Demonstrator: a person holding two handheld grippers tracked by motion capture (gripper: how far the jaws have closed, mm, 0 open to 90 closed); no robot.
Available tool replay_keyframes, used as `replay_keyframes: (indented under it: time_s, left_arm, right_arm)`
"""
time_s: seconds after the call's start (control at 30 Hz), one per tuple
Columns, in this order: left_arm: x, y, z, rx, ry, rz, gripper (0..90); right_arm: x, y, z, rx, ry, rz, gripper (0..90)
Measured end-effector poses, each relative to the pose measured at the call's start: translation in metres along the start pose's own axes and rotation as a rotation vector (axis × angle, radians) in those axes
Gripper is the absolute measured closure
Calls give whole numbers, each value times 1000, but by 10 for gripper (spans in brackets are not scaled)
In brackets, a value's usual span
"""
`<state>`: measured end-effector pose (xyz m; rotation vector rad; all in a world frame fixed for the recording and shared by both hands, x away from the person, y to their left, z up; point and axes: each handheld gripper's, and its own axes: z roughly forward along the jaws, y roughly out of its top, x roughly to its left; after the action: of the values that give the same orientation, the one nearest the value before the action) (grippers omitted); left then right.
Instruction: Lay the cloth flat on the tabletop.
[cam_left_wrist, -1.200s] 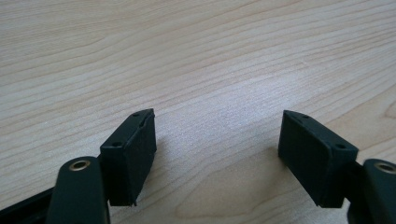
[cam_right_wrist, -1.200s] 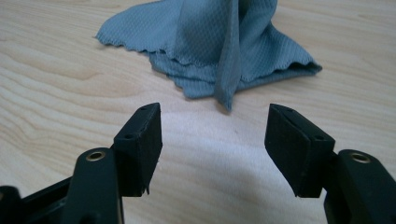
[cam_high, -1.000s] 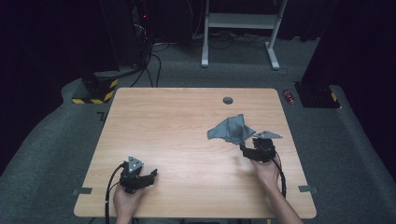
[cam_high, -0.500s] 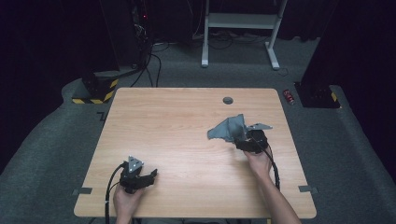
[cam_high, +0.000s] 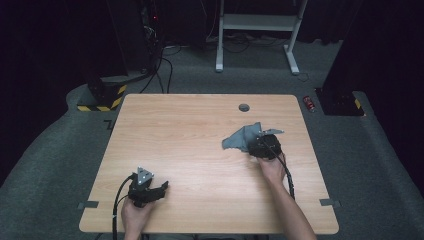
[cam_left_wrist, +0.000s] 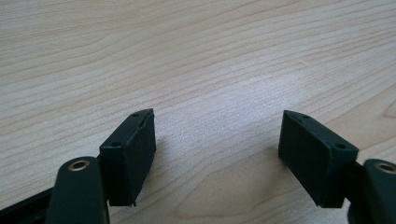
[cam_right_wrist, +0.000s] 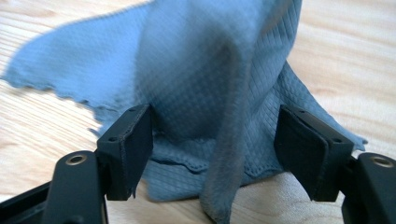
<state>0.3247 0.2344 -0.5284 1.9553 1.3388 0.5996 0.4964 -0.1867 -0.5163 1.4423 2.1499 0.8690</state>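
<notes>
right gripper (cam_high: 264, 145) sits at the cloth (cam_high: 241, 139); its own view shows jaws just spread wide, cloth loose between. left gripper (cam_left_wrist: 217, 149) gapes over bare table (cam_left_wrist: 196, 56).

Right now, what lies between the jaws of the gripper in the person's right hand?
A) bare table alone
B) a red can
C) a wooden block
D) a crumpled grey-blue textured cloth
D: in the right gripper view the crumpled grey-blue textured cloth bunches up between the open jaws of the right gripper, whose pads do not press on it.

Both claws (cam_high: 161, 188) (cam_high: 256, 140) wide open
</notes>
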Motion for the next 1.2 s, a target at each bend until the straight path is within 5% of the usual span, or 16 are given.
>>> replay_keyframes:
  time_s: [0.27,0.43,0.63,1.2]
  left_arm:
    - [0,0,0,2,1,2,279]
    - [0,0,0,2,0,2,277]
    - [0,0,0,0,-1,0,276]
    - [0,0,0,1,3,8,274]
  right_arm:
    - [1,0,1,8,-16,-23,334]
    - [6,0,-3,7,7,-74,653]
    - [8,2,-4,19,6,-92,819]
    - [16,7,-31,-58,86,-107,838]
